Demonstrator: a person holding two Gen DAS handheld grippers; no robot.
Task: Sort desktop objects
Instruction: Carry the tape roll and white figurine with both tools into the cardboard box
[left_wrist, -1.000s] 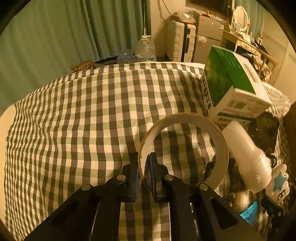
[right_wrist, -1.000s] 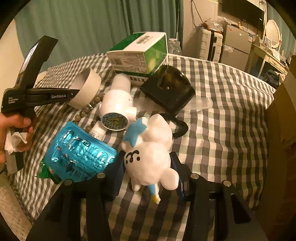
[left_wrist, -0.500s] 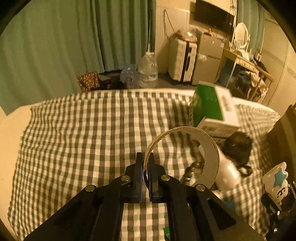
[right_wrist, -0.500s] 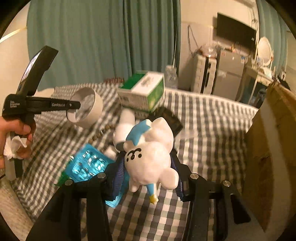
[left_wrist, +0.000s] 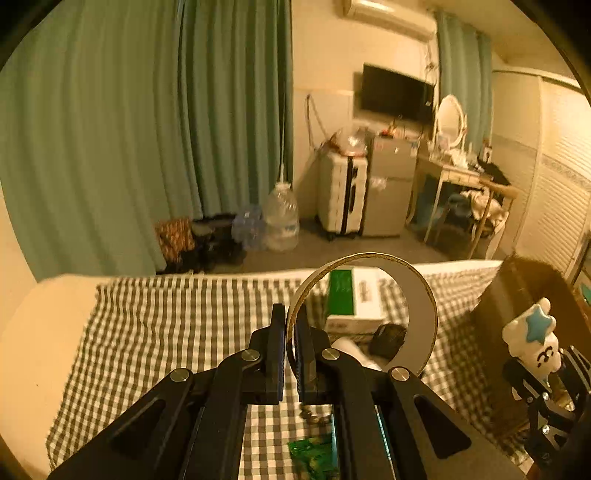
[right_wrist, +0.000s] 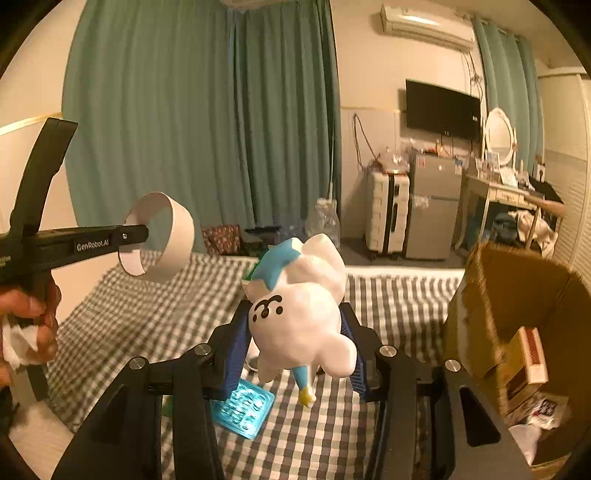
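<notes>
Left wrist view: the left gripper (left_wrist: 290, 345) has its black fingers pinched tight on the wall of a wide cardboard tape-core ring (left_wrist: 421, 325), held up in the air above a bed covered in a green-and-white checked cloth (left_wrist: 166, 332). Through the ring, a green-and-white carton (left_wrist: 352, 299) lies on the cloth. At the far right, a white plastic figurine with a blue star (left_wrist: 535, 339) sits in the other gripper, beside a brown cardboard box (left_wrist: 517, 295).

Right wrist view: the right gripper (right_wrist: 295, 354) clasps the white figurine (right_wrist: 299, 310) between its blue-padded fingers, lifted clear of the checked cloth (right_wrist: 388, 295). A shiny blue blister pack (right_wrist: 243, 410) lies on the cloth below. The open brown box (right_wrist: 480, 295) stands just to the right, with items inside. On the left, a person's hand (right_wrist: 29, 325) holds the left gripper (right_wrist: 138, 233), gripping the ring (right_wrist: 173, 240) in mid-air.
</notes>
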